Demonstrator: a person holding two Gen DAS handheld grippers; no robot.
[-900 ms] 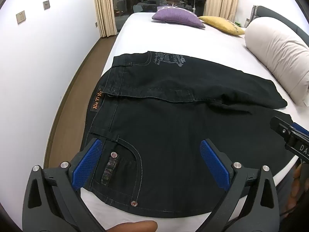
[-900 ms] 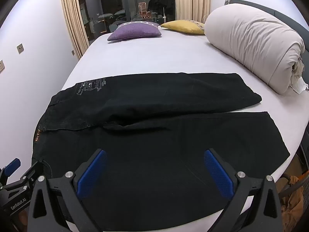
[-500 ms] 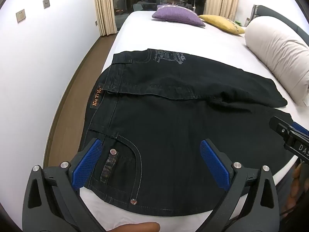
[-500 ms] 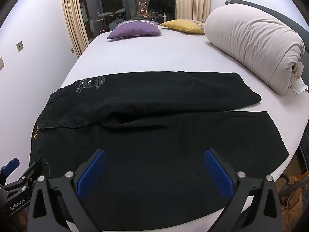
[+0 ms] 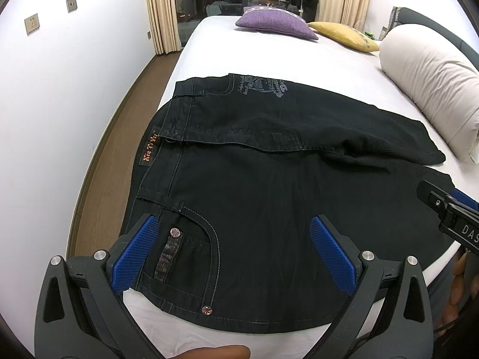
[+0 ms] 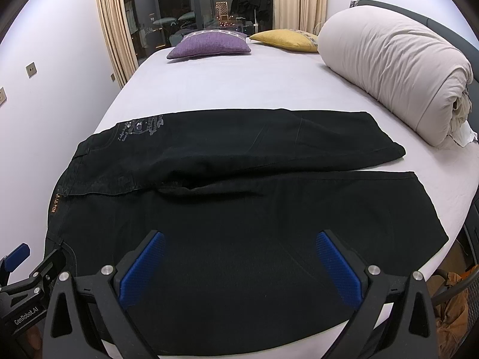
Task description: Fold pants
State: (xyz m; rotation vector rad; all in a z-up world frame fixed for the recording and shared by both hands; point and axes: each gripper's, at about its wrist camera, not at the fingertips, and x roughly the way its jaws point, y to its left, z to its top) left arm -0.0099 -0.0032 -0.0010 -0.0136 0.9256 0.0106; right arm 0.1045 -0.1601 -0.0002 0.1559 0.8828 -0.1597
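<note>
Black jeans lie flat across the near end of the white bed, waistband to the left, both legs running right; they also show in the right wrist view. The far half partly overlaps the near half along the middle. My left gripper is open and empty above the near front pocket by the waistband. My right gripper is open and empty above the near leg. Each gripper shows at the edge of the other's view: the right one and the left one.
A rolled cream duvet lies along the right side of the bed. A purple cushion and a yellow cushion sit at the far end. White wall and wooden floor lie to the left. An orange bag sits below at right.
Both grippers have drawn back and risen slightly, so the jeans sit a little farther off. Both stay open; the jeans have not moved.
</note>
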